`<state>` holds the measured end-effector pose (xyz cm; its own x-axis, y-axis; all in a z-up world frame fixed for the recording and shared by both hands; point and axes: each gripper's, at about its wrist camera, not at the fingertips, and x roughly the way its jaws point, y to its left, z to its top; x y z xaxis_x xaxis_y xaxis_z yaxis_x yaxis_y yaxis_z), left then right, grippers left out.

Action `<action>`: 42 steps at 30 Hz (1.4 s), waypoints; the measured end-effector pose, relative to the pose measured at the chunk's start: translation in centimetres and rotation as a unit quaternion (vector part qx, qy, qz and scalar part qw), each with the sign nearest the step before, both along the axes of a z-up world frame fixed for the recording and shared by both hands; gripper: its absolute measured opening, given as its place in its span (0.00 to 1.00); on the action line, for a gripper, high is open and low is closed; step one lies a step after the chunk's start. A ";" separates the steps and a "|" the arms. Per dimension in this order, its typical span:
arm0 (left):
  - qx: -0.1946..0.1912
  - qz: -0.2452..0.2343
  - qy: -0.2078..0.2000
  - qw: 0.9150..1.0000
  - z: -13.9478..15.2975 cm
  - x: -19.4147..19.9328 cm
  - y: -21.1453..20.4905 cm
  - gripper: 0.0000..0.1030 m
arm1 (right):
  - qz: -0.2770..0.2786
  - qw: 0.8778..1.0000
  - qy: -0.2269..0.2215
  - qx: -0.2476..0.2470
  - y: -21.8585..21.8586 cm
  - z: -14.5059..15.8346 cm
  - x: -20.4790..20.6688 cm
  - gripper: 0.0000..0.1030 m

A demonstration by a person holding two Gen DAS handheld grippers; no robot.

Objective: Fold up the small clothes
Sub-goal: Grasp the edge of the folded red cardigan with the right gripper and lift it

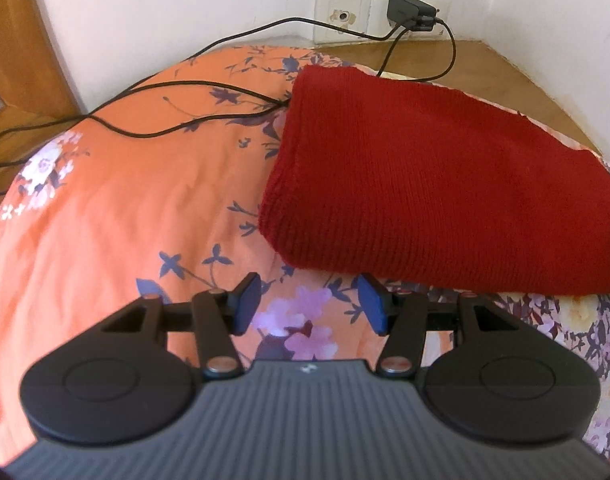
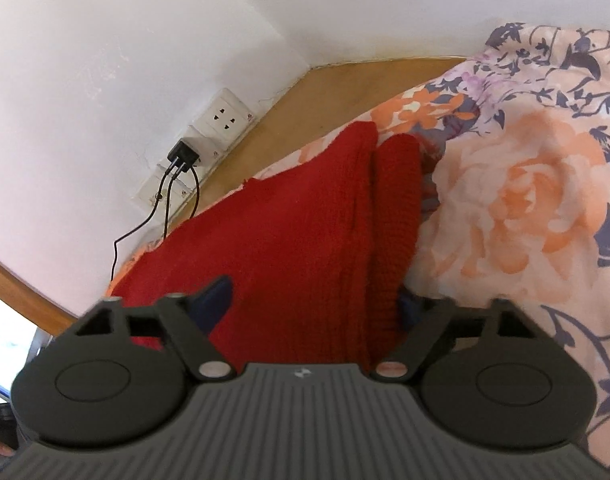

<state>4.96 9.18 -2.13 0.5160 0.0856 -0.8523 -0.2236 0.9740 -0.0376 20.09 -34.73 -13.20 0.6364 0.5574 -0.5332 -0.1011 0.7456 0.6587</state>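
Red knit garment [image 1: 425, 184] lies folded on the floral bedding [image 1: 125, 200], at one o'clock from the left gripper [image 1: 309, 308], whose jaws stand wide and empty. The right gripper [image 2: 317, 304] straddles the garment's thick edge, jaws wide, not visibly clamped. To finish well, press the layers flat and align edges, avoiding the charger cable [image 1: 185, 92] beyond.

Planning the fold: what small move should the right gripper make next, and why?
Probably close the right gripper: its fingers straddle the red knit garment's doubled edge but look open. The left gripper hangs open, off the cloth.
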 end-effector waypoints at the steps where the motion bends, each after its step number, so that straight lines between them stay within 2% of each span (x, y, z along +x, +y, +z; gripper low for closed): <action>1: 0.001 0.000 -0.001 1.000 0.0 0.0 0.0 0.54 | -0.001 1.000 -0.001 -0.001 0.0 0.0 0.0 0.62; 4: 0.000 -0.006 -0.004 1.000 0.2 0.1 -0.1 0.54 | -0.011 1.000 -0.009 0.008 -0.4 0.4 -0.1 0.41; 7: 0.004 -0.017 -0.009 1.000 0.2 0.5 -0.1 0.54 | -0.015 0.999 -0.020 0.024 -0.8 1.4 -0.4 0.34; 16: -0.006 -0.043 -0.008 0.999 0.1 2.0 1.1 0.54 | -0.031 0.996 -0.052 0.064 1.2 5.5 -1.1 0.29; 27: -0.006 -0.066 -0.026 0.997 1.3 2.8 3.6 0.54 | -0.030 0.993 -0.073 0.090 6.4 11.0 -0.9 0.24; 34: -0.015 -0.067 -0.034 0.997 1.4 3.2 5.5 0.54 | -0.009 0.995 -0.070 0.077 11.5 13.1 0.2 0.23; 42: -0.033 -0.071 -0.038 0.996 1.4 3.3 7.6 0.54 | 0.043 0.997 -0.057 0.019 19.2 13.6 1.6 0.23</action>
